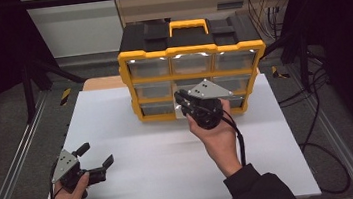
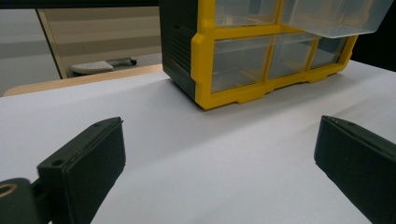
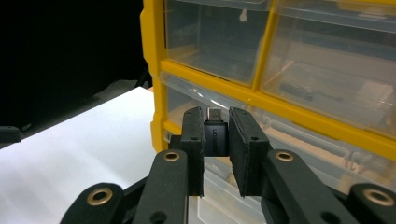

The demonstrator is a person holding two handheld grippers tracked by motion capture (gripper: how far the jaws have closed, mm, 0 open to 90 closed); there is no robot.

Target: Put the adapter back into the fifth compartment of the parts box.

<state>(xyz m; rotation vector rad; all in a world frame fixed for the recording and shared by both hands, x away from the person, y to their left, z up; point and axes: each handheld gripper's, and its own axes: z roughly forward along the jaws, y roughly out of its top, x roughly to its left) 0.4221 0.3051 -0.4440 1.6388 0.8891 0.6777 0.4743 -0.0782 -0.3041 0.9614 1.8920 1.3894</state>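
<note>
A: Item one?
B: Right gripper (image 3: 216, 140), jaws pinching a small black adapter (image 3: 215, 135) with a metal plug tip, held just in front of the yellow-framed drawer organizer (image 1: 191, 52), over its pulled-out bottom drawer (image 3: 219, 205).
A: Item two?
B: Left gripper (image 1: 95, 156), jaws spread wide, holding nothing, low over the white table (image 1: 160, 151), well apart from the organizer.
A: Organizer details?
B: Clear plastic drawers in three rows, black top, yellow handle (image 1: 188, 25).

Drawer cabinet (image 1: 192, 67) at table (image 1: 135, 149) rear, adapter (image 3: 215, 135) before its drawers — right gripper (image 1: 181, 105) there, left gripper (image 1: 95, 156) front-left
</note>
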